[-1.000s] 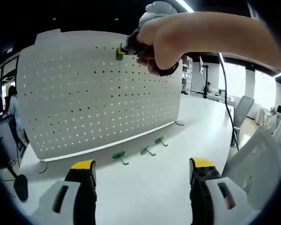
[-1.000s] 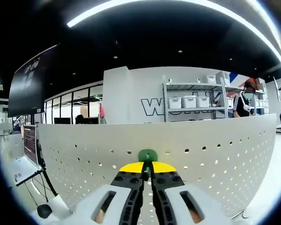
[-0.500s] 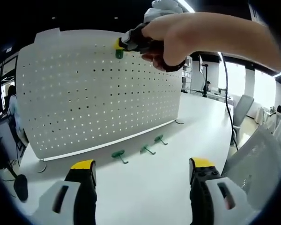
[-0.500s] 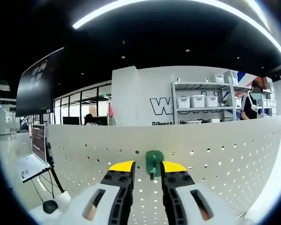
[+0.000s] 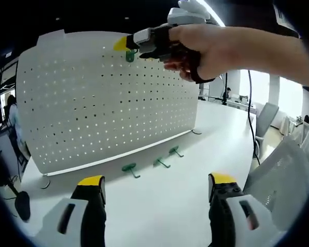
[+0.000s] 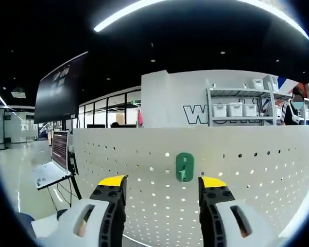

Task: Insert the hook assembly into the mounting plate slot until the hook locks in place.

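1. Claws first: the left claw (image 5: pixel 154 188) is hovering over the white worktop (image 5: pixel 170 206), jaws spread wide around nothing.
2. Three green hooks (image 5: pixel 130 169) are lying beyond it, near the pegboard's foot.
3. Up high, the right claw (image 6: pixel 157 184) is gaping empty, facing a green hook (image 6: pixel 184 166) sitting in the white pegboard (image 6: pixel 247 195) near its top edge.

A white tabletop (image 5: pixel 159 206) stretches ahead of the left tool (image 5: pixel 157 186). A perforated white board (image 5: pixel 103 103) stands upright on it, and three green hooks (image 5: pixel 153 163) lie in a row between board and tool.
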Demonstrator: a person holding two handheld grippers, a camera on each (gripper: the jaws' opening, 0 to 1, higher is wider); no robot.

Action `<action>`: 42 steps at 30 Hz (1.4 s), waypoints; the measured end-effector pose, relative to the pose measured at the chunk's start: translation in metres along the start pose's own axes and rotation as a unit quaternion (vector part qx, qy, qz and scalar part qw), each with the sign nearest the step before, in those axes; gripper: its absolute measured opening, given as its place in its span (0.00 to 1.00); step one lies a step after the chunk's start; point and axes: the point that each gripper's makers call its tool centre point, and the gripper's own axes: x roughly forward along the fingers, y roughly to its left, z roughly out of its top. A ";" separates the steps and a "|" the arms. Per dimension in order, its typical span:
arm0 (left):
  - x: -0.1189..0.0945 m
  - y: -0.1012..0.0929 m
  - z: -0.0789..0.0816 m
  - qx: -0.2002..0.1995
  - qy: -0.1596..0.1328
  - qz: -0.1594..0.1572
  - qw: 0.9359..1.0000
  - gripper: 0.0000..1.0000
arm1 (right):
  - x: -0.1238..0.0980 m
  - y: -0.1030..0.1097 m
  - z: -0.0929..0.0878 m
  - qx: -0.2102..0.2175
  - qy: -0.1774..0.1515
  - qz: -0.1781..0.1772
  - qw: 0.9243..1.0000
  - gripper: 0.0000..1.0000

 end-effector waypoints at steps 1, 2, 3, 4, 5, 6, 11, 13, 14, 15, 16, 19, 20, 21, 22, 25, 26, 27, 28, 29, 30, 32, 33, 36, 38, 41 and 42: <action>0.000 0.000 -0.001 0.000 0.002 0.000 1.000 0.84 | 0.000 0.000 0.000 0.001 -0.001 0.001 1.000 0.55; 0.000 0.000 -0.001 -0.001 0.003 0.000 1.000 0.84 | 0.000 0.000 0.000 0.001 0.000 0.002 1.000 0.55; 0.000 0.000 -0.001 -0.001 0.002 0.000 1.000 0.84 | 0.000 0.001 0.000 -0.002 0.001 0.005 1.000 0.54; 0.000 0.000 -0.001 0.000 0.003 0.000 1.000 0.84 | 0.000 0.001 0.000 -0.004 0.002 0.006 1.000 0.54; 0.000 -0.001 -0.002 0.001 0.004 -0.001 1.000 0.84 | 0.000 0.001 0.000 -0.003 0.001 0.009 1.000 0.54; 0.000 -0.001 -0.002 0.000 0.004 -0.001 1.000 0.84 | -0.001 0.000 0.001 -0.002 0.000 0.010 1.000 0.54; 0.000 0.000 -0.003 0.001 0.006 0.000 1.000 0.84 | -0.012 -0.005 -0.002 -0.022 -0.001 0.043 0.999 0.53; 0.000 0.000 -0.003 0.004 0.007 0.000 1.000 0.84 | -0.019 -0.009 0.001 -0.027 -0.014 0.052 0.998 0.55; 0.000 -0.001 -0.003 0.004 0.008 0.000 1.000 0.84 | -0.021 -0.011 0.000 -0.027 -0.013 0.054 0.998 0.56; 0.001 -0.001 -0.004 0.004 0.009 0.000 1.000 0.84 | -0.023 -0.011 -0.001 -0.028 -0.013 0.058 0.998 0.56; 0.001 -0.001 -0.004 0.004 0.010 0.000 1.000 0.84 | -0.025 -0.010 -0.001 -0.026 -0.016 0.069 0.997 0.56; 0.001 0.000 -0.004 0.004 0.011 0.001 1.000 0.83 | -0.032 -0.013 -0.005 -0.034 -0.015 0.076 0.996 0.57; 0.001 0.000 -0.005 0.003 0.013 0.001 1.000 0.83 | -0.035 -0.015 -0.007 -0.033 -0.015 0.079 0.996 0.57; 0.001 0.000 -0.006 0.004 0.014 0.002 1.000 0.83 | -0.038 -0.016 -0.008 -0.033 -0.016 0.081 0.996 0.57; 0.001 0.000 -0.006 0.004 0.015 0.001 1.000 0.83 | -0.041 -0.017 -0.010 -0.035 -0.015 0.084 0.996 0.58; 0.001 0.000 -0.006 0.006 0.015 0.001 1.000 0.83 | -0.047 -0.018 -0.016 -0.037 -0.008 0.089 0.995 0.58; 0.001 0.000 -0.006 0.006 0.015 0.002 1.000 0.84 | -0.050 -0.020 -0.019 -0.036 -0.006 0.091 0.995 0.58; 0.001 0.000 -0.006 0.006 0.015 0.002 1.000 0.83 | -0.052 -0.021 -0.020 -0.036 -0.005 0.091 0.995 0.58; 0.001 0.000 -0.006 0.007 0.016 0.002 1.000 0.83 | -0.055 -0.023 -0.023 -0.034 -0.003 0.092 0.995 0.58; 0.001 0.000 -0.006 0.007 0.016 0.002 1.000 0.83 | -0.057 -0.023 -0.024 -0.034 -0.003 0.093 0.995 0.58; 0.001 0.001 -0.006 0.006 0.015 0.002 1.000 0.83 | -0.060 -0.025 -0.026 -0.032 -0.002 0.094 0.995 0.58; 0.001 0.001 -0.006 0.006 0.015 0.003 1.000 0.83 | -0.065 -0.027 -0.032 -0.032 0.004 0.094 0.995 0.58; 0.001 0.001 -0.006 0.006 0.015 0.003 1.000 0.83 | -0.067 -0.029 -0.034 -0.027 0.006 0.094 0.995 0.59; 0.001 0.001 -0.006 0.006 0.015 0.003 1.000 0.83 | -0.075 -0.032 -0.041 -0.028 0.011 0.094 0.995 0.59; 0.002 0.000 -0.005 0.006 0.014 0.002 1.000 0.83 | -0.080 -0.034 -0.045 -0.024 0.013 0.094 0.995 0.59; 0.002 0.000 -0.006 0.007 0.015 0.002 1.000 0.83 | -0.087 -0.037 -0.051 -0.022 0.019 0.096 0.995 0.59; 0.002 0.000 -0.005 0.007 0.014 0.002 1.000 0.84 | -0.088 -0.038 -0.053 -0.023 0.022 0.096 0.995 0.59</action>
